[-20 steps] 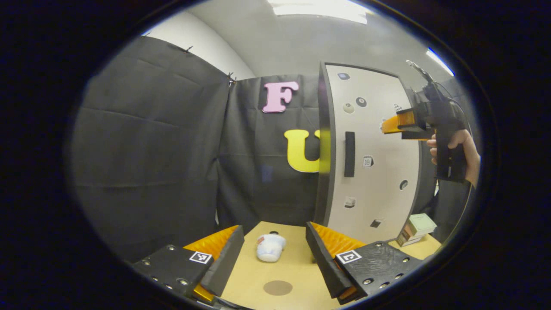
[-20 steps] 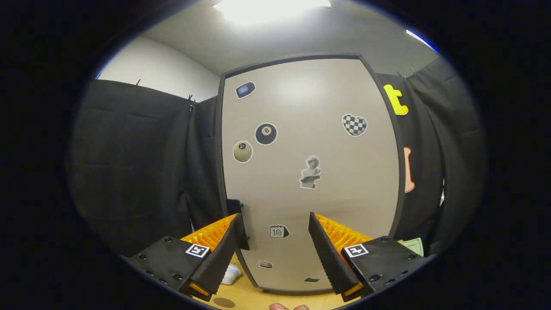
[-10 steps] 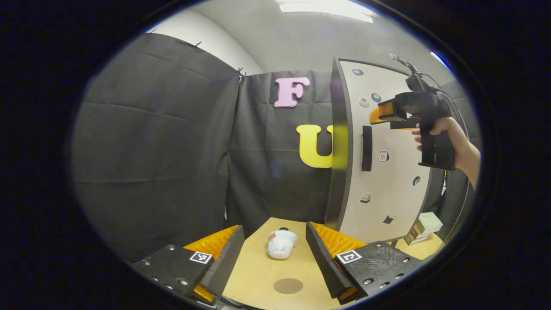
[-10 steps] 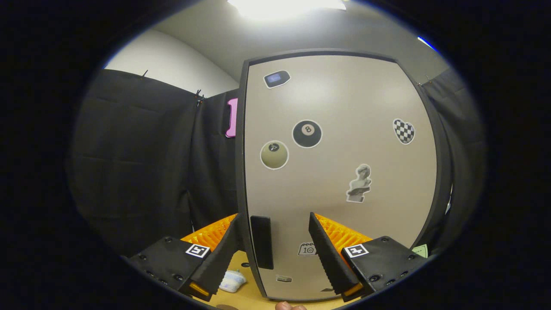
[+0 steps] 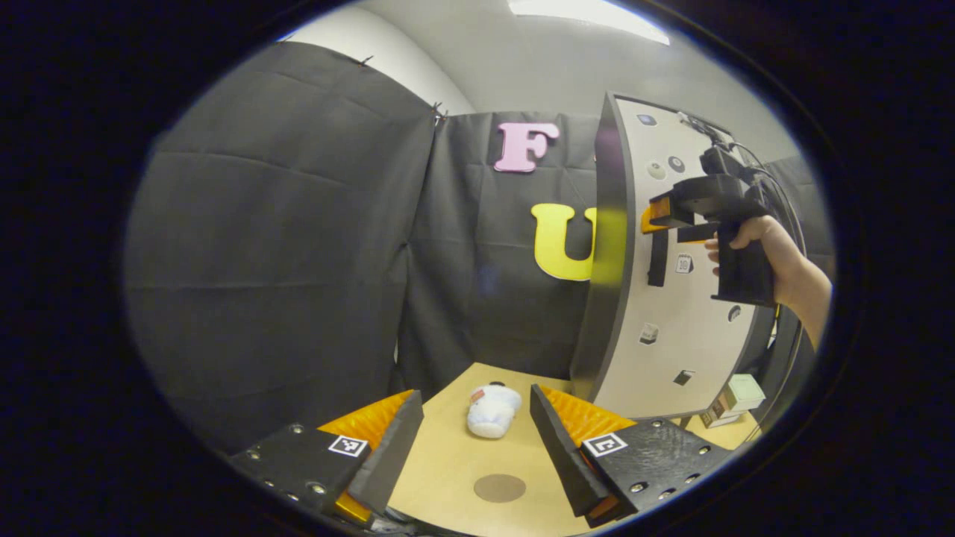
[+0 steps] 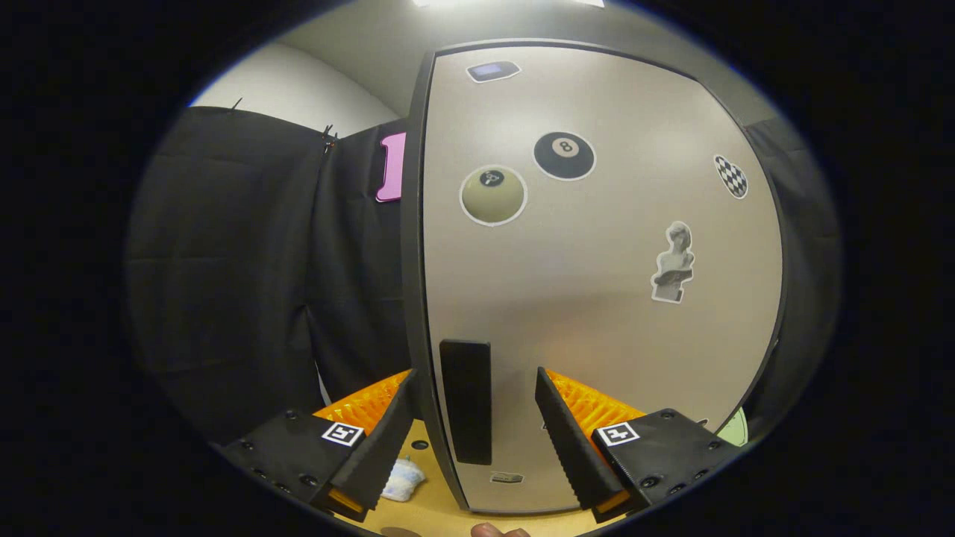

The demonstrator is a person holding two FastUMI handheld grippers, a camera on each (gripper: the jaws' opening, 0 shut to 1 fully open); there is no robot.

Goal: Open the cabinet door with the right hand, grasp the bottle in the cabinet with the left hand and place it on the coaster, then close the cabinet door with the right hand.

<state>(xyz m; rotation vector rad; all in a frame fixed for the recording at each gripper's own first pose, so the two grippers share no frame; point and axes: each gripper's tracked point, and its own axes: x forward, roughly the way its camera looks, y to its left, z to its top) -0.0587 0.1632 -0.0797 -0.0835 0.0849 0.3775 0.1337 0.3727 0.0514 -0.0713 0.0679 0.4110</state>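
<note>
A tall beige cabinet door (image 6: 597, 298) with stickers stands shut in the right gripper view, its black handle (image 6: 466, 399) near the left edge. My right gripper (image 6: 477, 380) is open and close to the door, with the handle between its fingers but not pressed. In the left gripper view a hand holds that gripper (image 5: 656, 216) at the handle (image 5: 658, 257). My left gripper (image 5: 475, 399) hovers open over the wooden table (image 5: 440, 470). A small white bottle (image 5: 491, 410) lies on its side just beyond it, and a round brown coaster (image 5: 500, 488) sits nearer.
Small stacked boxes (image 5: 735, 395) sit on the table at the cabinet's right foot. Black cloth walls close the left and back. The white bottle (image 6: 401, 479) also lies left of the cabinet base in the right gripper view.
My right gripper has moved left and in toward the door, so the handle now stands between its fingers. My left gripper has drifted slightly, staying open.
</note>
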